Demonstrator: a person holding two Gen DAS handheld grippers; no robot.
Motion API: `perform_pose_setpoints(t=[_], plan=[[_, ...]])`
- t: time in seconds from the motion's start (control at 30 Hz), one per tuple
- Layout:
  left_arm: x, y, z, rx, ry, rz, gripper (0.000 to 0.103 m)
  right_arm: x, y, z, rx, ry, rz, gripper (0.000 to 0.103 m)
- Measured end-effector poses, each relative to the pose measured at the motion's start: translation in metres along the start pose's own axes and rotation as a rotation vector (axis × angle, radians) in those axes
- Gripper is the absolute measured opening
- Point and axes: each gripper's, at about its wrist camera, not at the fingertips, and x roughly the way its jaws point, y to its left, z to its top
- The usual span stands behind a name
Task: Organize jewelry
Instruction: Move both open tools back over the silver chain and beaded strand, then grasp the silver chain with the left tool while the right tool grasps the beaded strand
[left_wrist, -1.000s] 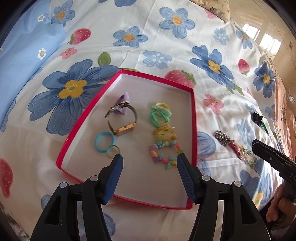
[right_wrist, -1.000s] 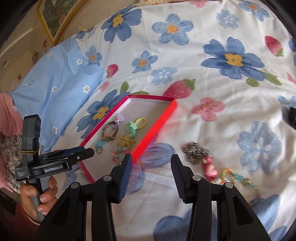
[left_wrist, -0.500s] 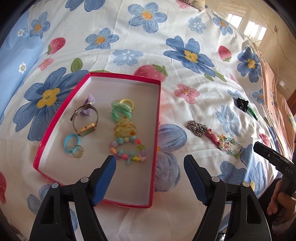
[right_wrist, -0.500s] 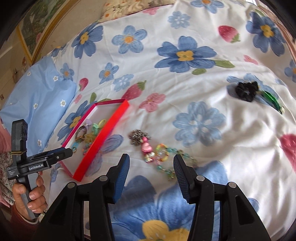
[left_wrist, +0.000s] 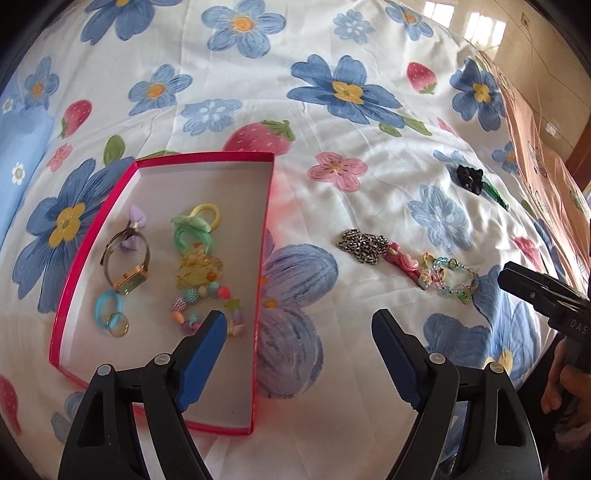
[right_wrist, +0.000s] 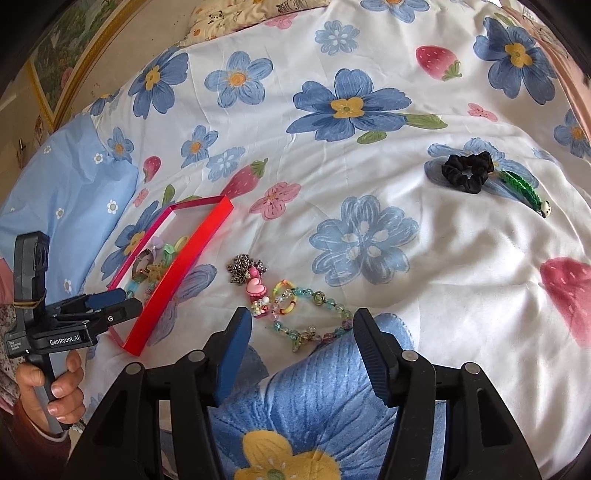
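Open bedspread (right_wrist: 461, 258) lies right of the red box (left_wrist: 263, 236). Near its right wall, a chain (left_wrist: 364, 245), pink clip (left_wrist: 402, 264) and beaded bracelet (right_wrist: 314, 314) crowd the near strip; the black scrunchie (right_wrist: 467, 171) and green clip (right_wrist: 524, 190) sit far right.

Left tool (left_wrist: 299, 332) agape, empty, above red tray (left_wrist: 264, 236).

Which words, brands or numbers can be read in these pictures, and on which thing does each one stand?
"GenRobot.AI": white print on the black body of the left gripper, right wrist view.
"DAS": white letters on the body of the right gripper, left wrist view; the edge of the picture cuts the rest off.
Small white lines beside "GenRobot.AI": too small to read.
No readable text on the red box, the jewelry or the bedsheet.
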Motion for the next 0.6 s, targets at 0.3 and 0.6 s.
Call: perform_pose_setpoints(t=[0.3, 0.6], plan=[[0.036, -0.019, 0.024, 0.088, 0.022, -0.006, 0.081, 0.016, -0.005, 0.002, -0.039, 0.054, -0.004, 0.059], [0.080, -0.041, 0.044, 0.165, 0.074, -0.005, 0.081, 0.032, -0.012, 0.010, -0.059, 0.089, -0.005, 0.059]])
